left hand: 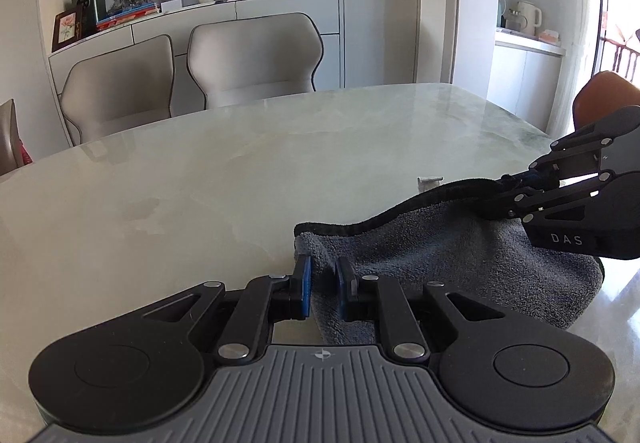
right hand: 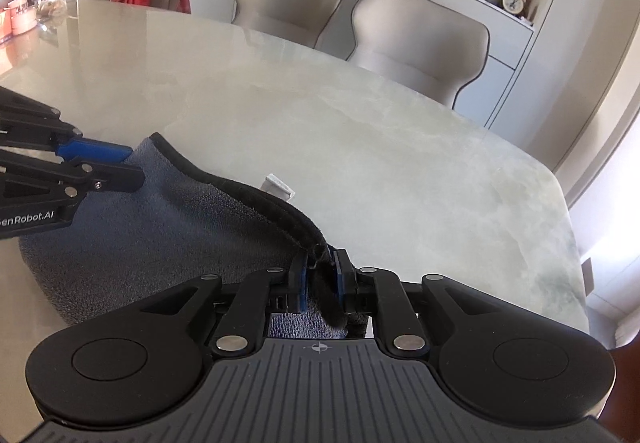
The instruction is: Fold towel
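Mid-fold: grey towel (right hand: pixel 152 227) lies on the marble desk (left hand: pixel 200 171) – right claw (right hand: pixel 322 275) pinches its black-trimmed edge, left claw (left hand: pixel 322 287) narrow w/ towel between pads, grip unclear – next, carry edge across evenly.

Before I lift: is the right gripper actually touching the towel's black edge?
Touching. In the right wrist view, the right gripper has the black hem of the towel pinched between its blue pads, with no gap visible.
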A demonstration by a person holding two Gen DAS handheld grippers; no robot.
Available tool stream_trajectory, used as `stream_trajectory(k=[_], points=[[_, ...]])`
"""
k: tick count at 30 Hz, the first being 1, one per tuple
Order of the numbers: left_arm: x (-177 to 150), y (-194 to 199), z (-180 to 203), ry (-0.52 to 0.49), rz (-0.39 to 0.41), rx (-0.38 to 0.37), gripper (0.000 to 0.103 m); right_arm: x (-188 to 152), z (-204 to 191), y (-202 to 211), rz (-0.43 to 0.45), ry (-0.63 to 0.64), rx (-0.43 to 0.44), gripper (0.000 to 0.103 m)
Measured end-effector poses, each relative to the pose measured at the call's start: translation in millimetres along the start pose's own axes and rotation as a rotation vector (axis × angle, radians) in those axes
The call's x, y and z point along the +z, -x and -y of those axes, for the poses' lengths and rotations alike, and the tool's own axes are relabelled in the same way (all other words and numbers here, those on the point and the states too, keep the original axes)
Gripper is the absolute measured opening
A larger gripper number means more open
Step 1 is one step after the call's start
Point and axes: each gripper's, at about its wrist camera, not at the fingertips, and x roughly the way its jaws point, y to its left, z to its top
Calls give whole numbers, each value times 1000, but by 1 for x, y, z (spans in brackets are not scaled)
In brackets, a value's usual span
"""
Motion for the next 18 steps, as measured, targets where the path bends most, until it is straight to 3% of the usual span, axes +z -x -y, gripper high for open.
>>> stream_trajectory(k=[3,7,12,14,18], points=[[-2,-1,1,-2,-3,2,14,-2,1,3,40,15,-57,41],[-2,4,1,-3,6,6,18,-4,17,14,79,-33,-71,42],[4,20,-10,42,58,40,26,-12,46,35,102,-192,-122,42],[7,28,-14,64,91,37,29,-19,53,40,131,-231,-49,42],[9,34,-7,70,116,-50,31,-25,46,42,157,-253,87,42]])
